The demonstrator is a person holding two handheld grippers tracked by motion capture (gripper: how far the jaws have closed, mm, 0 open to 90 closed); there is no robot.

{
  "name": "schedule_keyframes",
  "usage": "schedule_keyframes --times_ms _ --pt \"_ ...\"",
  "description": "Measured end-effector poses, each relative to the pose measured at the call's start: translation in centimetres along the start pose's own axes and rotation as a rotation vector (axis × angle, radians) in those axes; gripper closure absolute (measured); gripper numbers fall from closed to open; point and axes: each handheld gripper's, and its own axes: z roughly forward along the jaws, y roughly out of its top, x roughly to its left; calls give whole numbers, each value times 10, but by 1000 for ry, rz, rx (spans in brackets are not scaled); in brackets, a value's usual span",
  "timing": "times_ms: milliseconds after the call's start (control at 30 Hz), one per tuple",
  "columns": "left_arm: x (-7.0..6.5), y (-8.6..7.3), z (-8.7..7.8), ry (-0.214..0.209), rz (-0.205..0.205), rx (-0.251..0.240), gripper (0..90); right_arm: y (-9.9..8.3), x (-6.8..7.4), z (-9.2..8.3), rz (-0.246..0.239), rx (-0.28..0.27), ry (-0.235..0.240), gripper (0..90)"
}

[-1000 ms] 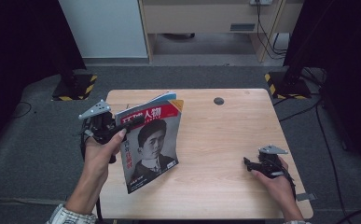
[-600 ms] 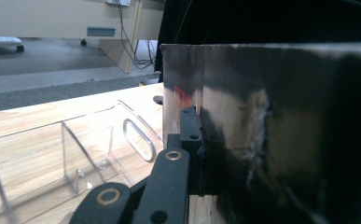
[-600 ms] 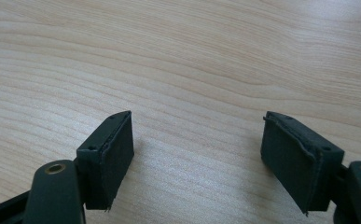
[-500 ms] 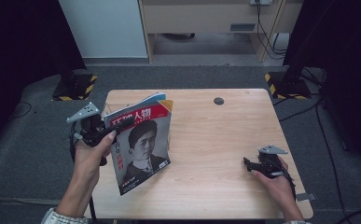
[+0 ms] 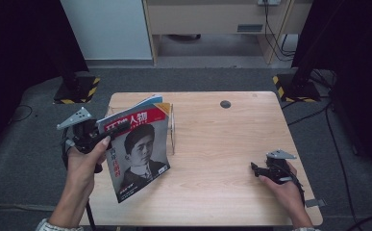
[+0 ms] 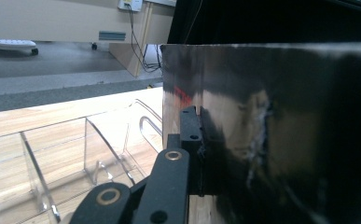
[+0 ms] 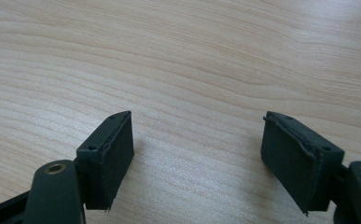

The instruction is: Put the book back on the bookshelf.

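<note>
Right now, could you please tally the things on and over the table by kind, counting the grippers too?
Magazines: 1, the magazine clamped in the left gripper
Clear plastic racks: 1, the rack behind it
Handheld grippers: 2, the left gripper and the right gripper, its jaws open over the table
Total: 4

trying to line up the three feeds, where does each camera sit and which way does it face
High view: above the person's side, looking forward and down on the table; both forearms, the left hand-held gripper shut on the magazine, and the right hand-held gripper show.
Left gripper view: rides the left hand-held gripper, looking along its jaws at the magazine and clear rack.
Right gripper view: rides the right hand-held gripper, looking down between open jaws at bare wood.
Shared: high and left gripper views both show magazine and rack.
</note>
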Motion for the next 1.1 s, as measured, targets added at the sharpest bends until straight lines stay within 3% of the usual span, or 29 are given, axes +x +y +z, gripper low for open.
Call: schedule_keyframes --times_ms 1100 --pt "25 -5 -30 81 -15 -11 864 0 0 0 -9 1 6 257"
